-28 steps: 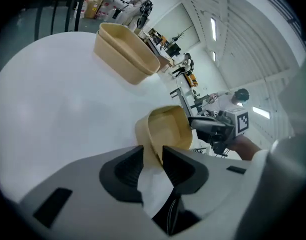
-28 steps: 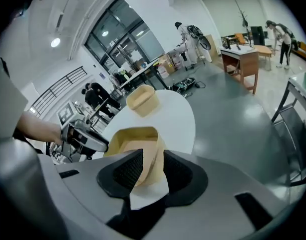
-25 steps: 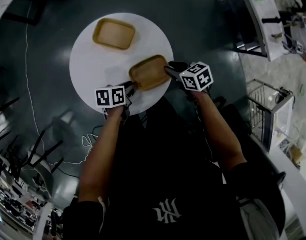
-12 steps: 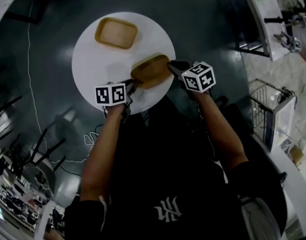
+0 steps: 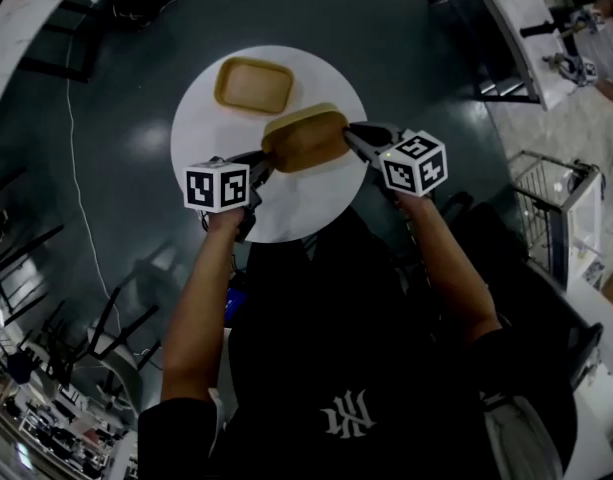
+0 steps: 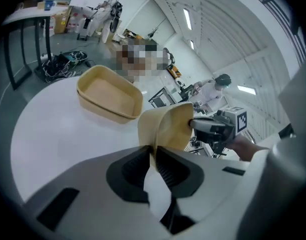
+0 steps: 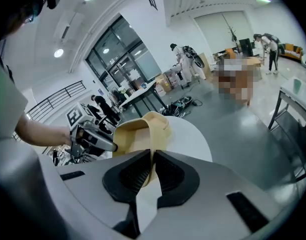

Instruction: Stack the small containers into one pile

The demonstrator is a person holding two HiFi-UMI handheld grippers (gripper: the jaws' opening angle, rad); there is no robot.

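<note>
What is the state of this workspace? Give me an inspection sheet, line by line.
Surface: round white table, holding only the job's things.
Job's things: far tan container rests on the table; near tan container is tilted, gripped at opposite ends.
Clutter: nothing seen.
Grippers: left tool closing, with the near tan container's rim pinched between its jaws; right tool shut on the opposite rim.
Cables: cable tangle on the floor beyond the table.
Surroundings: dark floor; wire rack to the right.
</note>
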